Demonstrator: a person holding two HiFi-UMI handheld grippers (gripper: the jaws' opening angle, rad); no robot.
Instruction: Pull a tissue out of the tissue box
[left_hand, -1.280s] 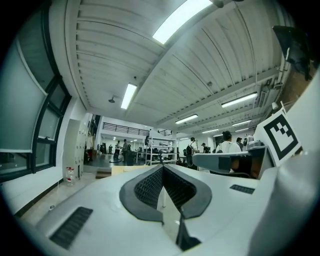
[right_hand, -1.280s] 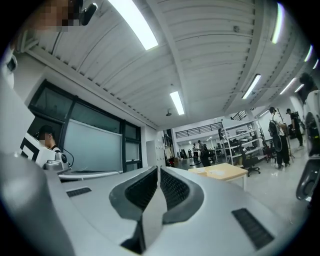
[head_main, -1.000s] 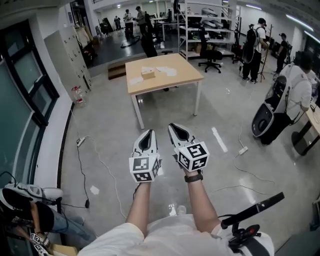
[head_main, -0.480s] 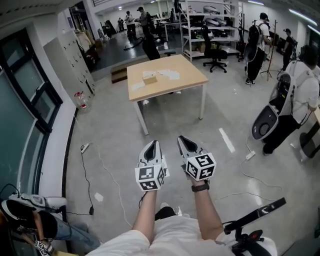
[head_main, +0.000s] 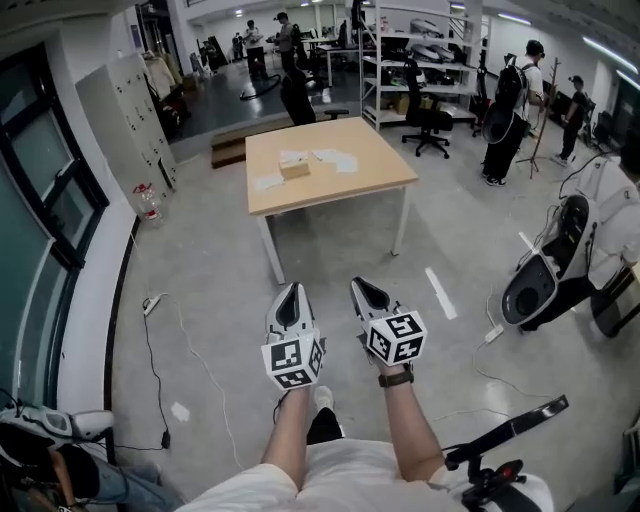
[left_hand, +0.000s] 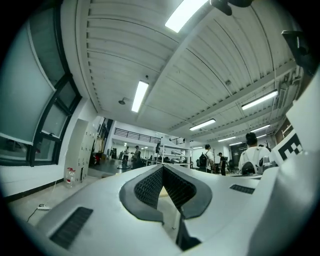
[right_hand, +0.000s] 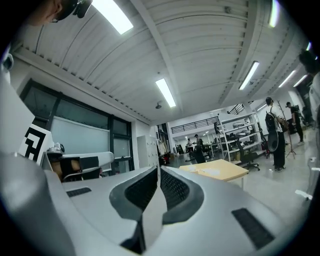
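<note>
A small tan tissue box (head_main: 294, 168) stands on a light wooden table (head_main: 345, 185) far ahead of me, with loose white sheets (head_main: 339, 160) around it. My left gripper (head_main: 290, 293) and right gripper (head_main: 363, 286) are held side by side over the floor, well short of the table, pointing towards it. Both are shut with nothing between the jaws. In the left gripper view the left gripper's tips (left_hand: 162, 167) meet. In the right gripper view the right gripper's tips (right_hand: 159, 169) also meet, and the table (right_hand: 220, 170) shows ahead to the right.
Grey floor lies between me and the table, with cables and a power strip (head_main: 152, 303) at left and a white strip (head_main: 440, 292) at right. A dark case (head_main: 545, 280) stands at right. People (head_main: 505, 95), a chair (head_main: 425, 115) and shelves stand behind the table.
The view has moved forward across the floor and the table sits a little nearer. Both grippers travelled along, still side by side and shut.
</note>
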